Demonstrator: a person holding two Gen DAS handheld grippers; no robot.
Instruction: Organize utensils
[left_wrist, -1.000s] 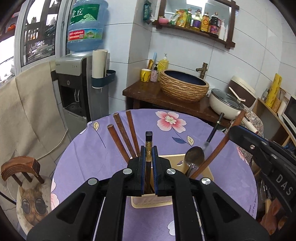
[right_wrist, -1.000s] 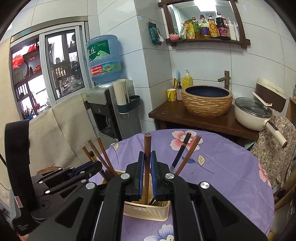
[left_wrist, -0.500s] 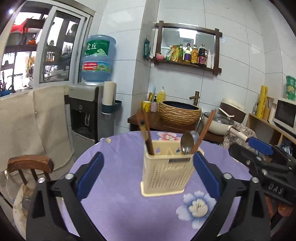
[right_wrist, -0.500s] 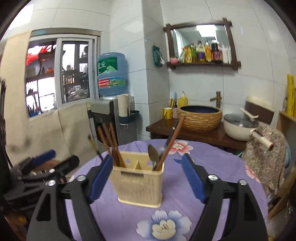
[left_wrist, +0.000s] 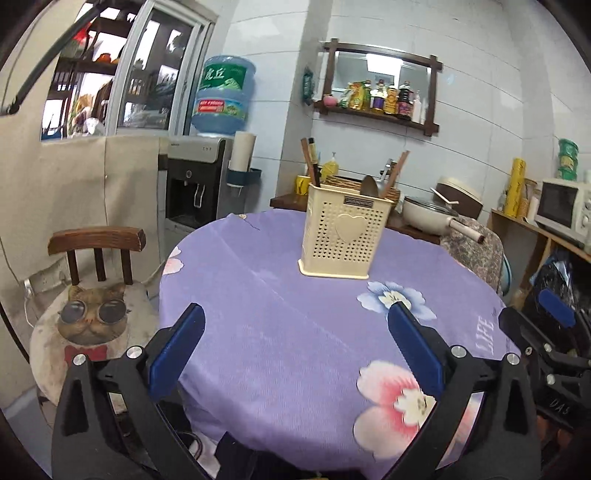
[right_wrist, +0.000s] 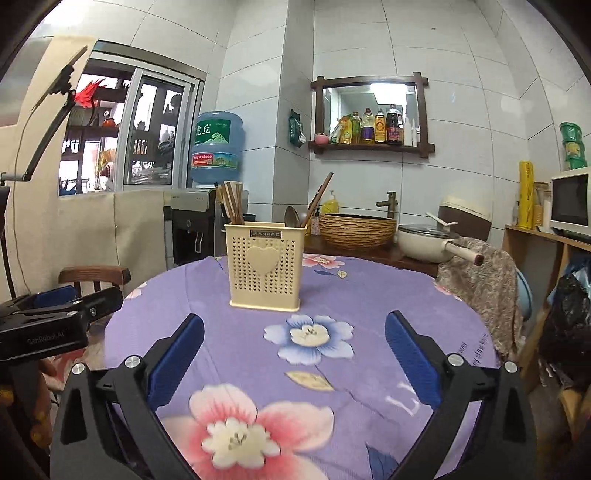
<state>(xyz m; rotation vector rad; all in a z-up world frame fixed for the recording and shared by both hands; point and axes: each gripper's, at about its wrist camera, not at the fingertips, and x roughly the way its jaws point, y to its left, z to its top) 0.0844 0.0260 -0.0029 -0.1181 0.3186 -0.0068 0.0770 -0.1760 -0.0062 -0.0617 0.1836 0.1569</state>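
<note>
The left gripper (left_wrist: 295, 354) is spread wide with nothing between its blue pads (left_wrist: 177, 347), and the right gripper (right_wrist: 293, 354) is likewise released and empty. Both hang low over the near edge of the purple flowered tablecloth (right_wrist: 369, 295), well short of the cream utensil holder (right_wrist: 266, 266), which stands upright toward the far middle of the table.

Inside the holder, a bundle of brown chopsticks (right_wrist: 232, 205) fills the left compartment. A metal spoon (right_wrist: 291, 217) and two more sticks (right_wrist: 320, 197) lean in the right one. No utensil lies loose on the cloth around the holder, so the sorting looks finished.

The holder is probably light, stiff perforated plastic that could tip if nudged near its rim; take it low on its side walls. The chopsticks are thin, rigid and smooth, best pinched around mid-shaft.
</note>
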